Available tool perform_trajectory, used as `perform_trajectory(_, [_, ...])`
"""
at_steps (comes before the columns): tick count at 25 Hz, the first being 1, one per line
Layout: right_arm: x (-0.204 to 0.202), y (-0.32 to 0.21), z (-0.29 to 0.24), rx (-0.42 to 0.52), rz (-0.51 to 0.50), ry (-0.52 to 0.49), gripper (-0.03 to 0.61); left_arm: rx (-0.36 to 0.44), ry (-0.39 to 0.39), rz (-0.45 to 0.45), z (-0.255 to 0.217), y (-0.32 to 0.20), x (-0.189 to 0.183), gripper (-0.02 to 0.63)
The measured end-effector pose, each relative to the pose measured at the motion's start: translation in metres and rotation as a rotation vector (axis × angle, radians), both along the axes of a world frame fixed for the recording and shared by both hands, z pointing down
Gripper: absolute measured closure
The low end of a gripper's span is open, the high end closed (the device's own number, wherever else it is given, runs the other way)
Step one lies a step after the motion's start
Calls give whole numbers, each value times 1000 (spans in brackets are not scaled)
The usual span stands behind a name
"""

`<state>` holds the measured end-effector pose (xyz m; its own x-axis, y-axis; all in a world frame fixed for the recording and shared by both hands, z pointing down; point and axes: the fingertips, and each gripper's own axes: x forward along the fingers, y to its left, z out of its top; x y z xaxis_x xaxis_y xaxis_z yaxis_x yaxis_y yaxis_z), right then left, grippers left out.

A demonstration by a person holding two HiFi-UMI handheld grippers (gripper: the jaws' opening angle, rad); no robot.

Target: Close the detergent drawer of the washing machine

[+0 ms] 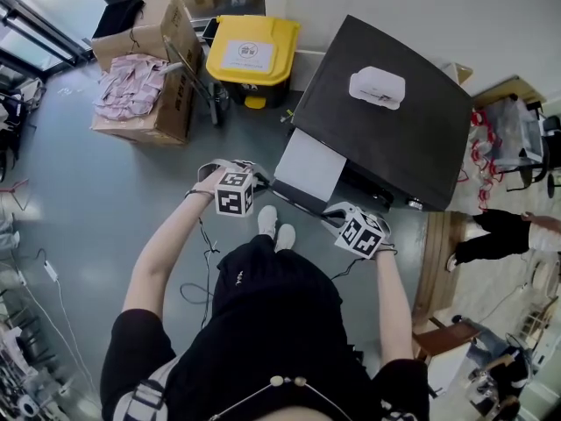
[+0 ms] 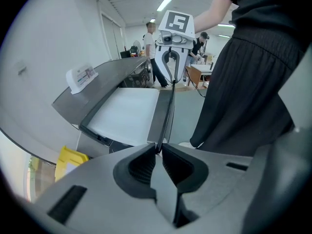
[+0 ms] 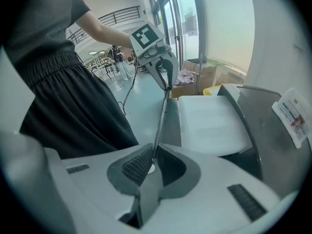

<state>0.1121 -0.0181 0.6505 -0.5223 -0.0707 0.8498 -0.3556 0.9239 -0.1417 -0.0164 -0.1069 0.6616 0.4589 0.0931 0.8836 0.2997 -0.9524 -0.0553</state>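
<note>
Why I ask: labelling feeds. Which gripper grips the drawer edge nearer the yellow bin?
The left gripper: it clamps the drawer by its front edge at the end toward the yellow bin, while the right gripper clamps the opposite end.

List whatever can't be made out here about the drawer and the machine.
- Front of the washing machine: head view, hidden under its own top and the drawer.
- The drawer's compartments: every view, washed out to plain white.
- Print on the white label: too small in every view.

Grey floor point(image 1: 88, 226), washing machine point(image 1: 394, 147), yellow bin point(image 1: 252, 53)
</note>
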Motion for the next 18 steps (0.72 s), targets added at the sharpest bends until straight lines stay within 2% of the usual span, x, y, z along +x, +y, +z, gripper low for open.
perform_trajectory(10, [11, -24, -3, 25, 30, 16, 540, 27, 35, -73, 0, -23, 11, 571])
perform_trajectory(18, [22, -44, -1, 40, 49, 43, 540, 41, 43, -96, 0, -43, 23, 569])
